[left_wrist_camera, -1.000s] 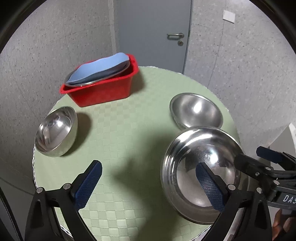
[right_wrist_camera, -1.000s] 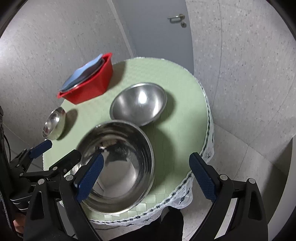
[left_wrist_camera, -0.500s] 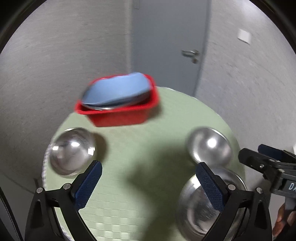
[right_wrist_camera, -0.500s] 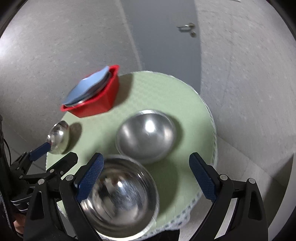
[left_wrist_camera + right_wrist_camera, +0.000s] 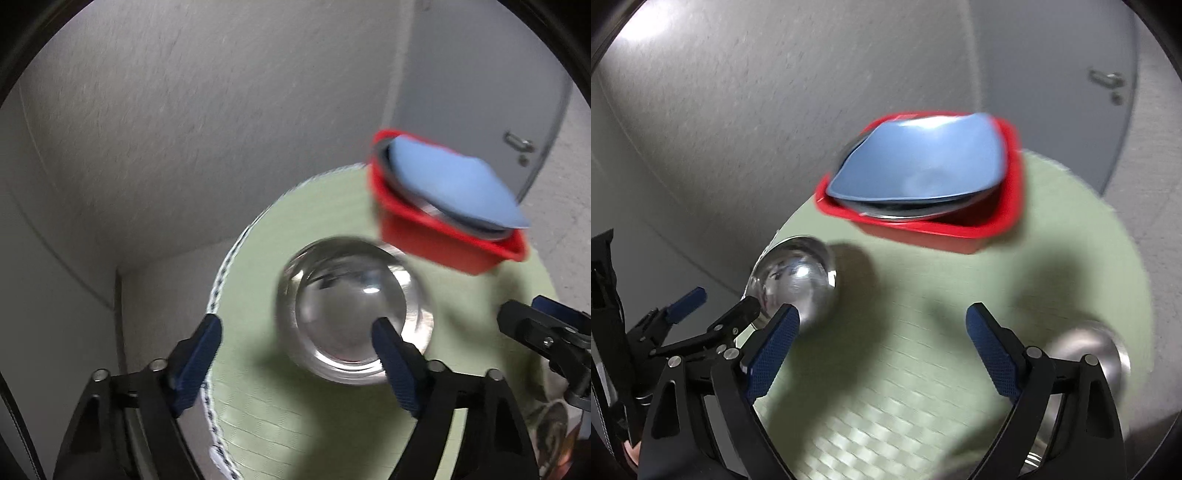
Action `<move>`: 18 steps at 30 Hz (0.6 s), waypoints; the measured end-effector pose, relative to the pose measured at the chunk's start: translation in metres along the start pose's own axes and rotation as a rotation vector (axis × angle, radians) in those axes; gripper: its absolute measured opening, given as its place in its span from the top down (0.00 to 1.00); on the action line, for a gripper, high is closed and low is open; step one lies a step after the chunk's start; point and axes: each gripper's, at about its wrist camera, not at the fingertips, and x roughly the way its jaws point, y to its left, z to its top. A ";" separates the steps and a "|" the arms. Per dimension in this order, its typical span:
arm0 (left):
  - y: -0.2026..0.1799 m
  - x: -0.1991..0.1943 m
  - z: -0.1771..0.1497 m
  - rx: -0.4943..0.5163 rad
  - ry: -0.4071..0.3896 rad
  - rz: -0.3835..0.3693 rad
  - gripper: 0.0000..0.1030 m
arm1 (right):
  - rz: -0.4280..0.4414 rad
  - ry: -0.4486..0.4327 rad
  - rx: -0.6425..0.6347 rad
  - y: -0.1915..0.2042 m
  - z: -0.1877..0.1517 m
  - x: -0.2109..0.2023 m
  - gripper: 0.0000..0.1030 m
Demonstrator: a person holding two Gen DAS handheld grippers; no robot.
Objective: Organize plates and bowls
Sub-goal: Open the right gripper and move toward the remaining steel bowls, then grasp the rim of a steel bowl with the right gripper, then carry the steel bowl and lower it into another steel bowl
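A small steel bowl [image 5: 351, 306] stands near the left edge of the round green table [image 5: 332, 417]; it also shows in the right wrist view [image 5: 796, 278]. My left gripper [image 5: 295, 354] is open and empty, just above and in front of this bowl, its right finger over the bowl's near rim. My right gripper [image 5: 882, 350] is open and empty over the table's middle. A red bin [image 5: 443, 236] at the back holds a blue plate [image 5: 454, 181] on steel plates; the bin [image 5: 960, 229] and the blue plate [image 5: 923, 162] show in the right wrist view. A medium steel bowl [image 5: 1089, 354] lies at the right.
The table's left edge with its trimmed cloth hem [image 5: 218, 295] drops to the floor beside grey walls. A grey door [image 5: 1071, 74] stands behind the table. My left gripper shows at the lower left of the right wrist view [image 5: 701, 314].
Both grippers have swung left, away from the large and medium bowls. The left one now hovers over the small bowl; the right one faces the bin. Both views are blurred by motion.
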 end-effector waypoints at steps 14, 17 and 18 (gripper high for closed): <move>0.015 0.051 0.007 0.049 0.118 -0.114 0.87 | 0.032 0.189 0.000 0.029 -0.001 0.094 0.78; 0.020 0.045 0.008 0.050 0.104 -0.140 0.89 | 0.034 0.168 0.014 0.027 0.000 0.086 0.78; 0.018 0.041 0.009 0.053 0.098 -0.149 0.89 | 0.033 0.161 0.018 0.027 -0.001 0.084 0.78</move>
